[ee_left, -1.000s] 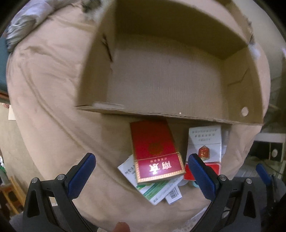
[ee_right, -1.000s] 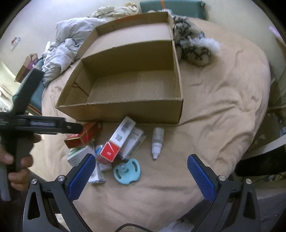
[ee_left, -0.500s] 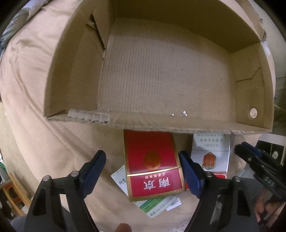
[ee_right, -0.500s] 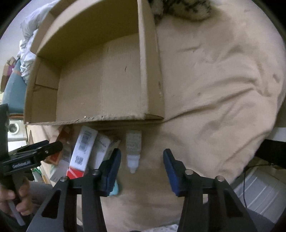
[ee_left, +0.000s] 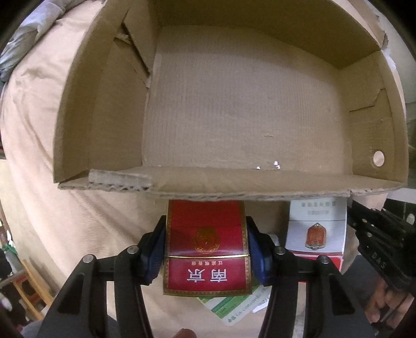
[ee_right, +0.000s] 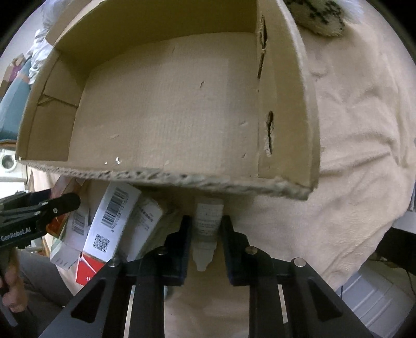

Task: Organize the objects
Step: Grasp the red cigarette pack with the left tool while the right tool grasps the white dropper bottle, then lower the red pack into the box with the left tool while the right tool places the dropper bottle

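Note:
My left gripper [ee_left: 206,249] is shut on a red cigarette pack [ee_left: 206,249] with gold trim, just in front of the near wall of an open cardboard box [ee_left: 234,182]. My right gripper [ee_right: 206,241] is shut on a small white dropper bottle [ee_right: 206,228] that lies cap toward me, below the box's near edge [ee_right: 182,179]. A white-and-red pack [ee_left: 316,231] lies right of the red one. A green-and-white box [ee_left: 234,304] lies under it. The left gripper also shows at the left edge of the right wrist view [ee_right: 39,215].
Barcoded white cartons [ee_right: 114,221] are piled left of the bottle. Everything rests on a beige bedcover [ee_right: 358,156]. A spotted furry item [ee_right: 319,15] lies beyond the box's right wall. Grey clothes [ee_left: 28,33] lie at the far left. The box is empty inside.
Both grippers have moved forward toward the box and closed: the left onto the red pack, the right onto the dropper bottle.

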`<state>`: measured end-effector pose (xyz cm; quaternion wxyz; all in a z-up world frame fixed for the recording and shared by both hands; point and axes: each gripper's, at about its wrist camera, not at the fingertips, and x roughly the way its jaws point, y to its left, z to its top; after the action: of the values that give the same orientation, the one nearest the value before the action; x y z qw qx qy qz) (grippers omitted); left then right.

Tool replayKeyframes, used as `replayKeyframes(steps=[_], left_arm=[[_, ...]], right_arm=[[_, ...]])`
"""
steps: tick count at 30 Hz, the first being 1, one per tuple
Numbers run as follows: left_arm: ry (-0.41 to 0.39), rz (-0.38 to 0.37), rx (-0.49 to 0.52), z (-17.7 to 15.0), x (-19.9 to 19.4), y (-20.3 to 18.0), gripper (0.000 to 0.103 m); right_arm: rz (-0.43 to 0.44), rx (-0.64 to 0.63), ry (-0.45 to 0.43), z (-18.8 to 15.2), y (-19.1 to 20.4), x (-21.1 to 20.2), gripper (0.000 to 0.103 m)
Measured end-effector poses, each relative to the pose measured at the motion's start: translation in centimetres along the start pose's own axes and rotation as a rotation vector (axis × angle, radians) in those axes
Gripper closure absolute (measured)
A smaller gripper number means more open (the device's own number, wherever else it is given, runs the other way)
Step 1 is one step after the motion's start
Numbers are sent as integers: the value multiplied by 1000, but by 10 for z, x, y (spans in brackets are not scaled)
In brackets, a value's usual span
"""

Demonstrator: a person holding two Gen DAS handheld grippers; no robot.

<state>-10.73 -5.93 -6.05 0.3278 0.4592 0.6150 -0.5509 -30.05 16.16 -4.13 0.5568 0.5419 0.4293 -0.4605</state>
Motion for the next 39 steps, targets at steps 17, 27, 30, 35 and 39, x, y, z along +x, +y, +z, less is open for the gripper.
replayKeyframes(steps=[17, 27, 30, 35, 39], left_arm=[[-95, -26, -277, -18, -46, 20, 51], [-261, -68, -370, -39, -97, 4, 51], [-308, -71, -411, -30, -111, 2, 51], [-346, -62, -434, -21, -129, 7, 51], [-339, -80, -498, -6, -120, 6, 51]], right_arm=[[46, -53, -100, -30, 20, -39, 80], [121, -96, -171, -33, 11, -90, 80], [137, -114, -201, -30, 16, -105, 80], [151, -143, -254, -11, 25, -126, 80], [146, -162, -274, 10, 36, -131, 80]])
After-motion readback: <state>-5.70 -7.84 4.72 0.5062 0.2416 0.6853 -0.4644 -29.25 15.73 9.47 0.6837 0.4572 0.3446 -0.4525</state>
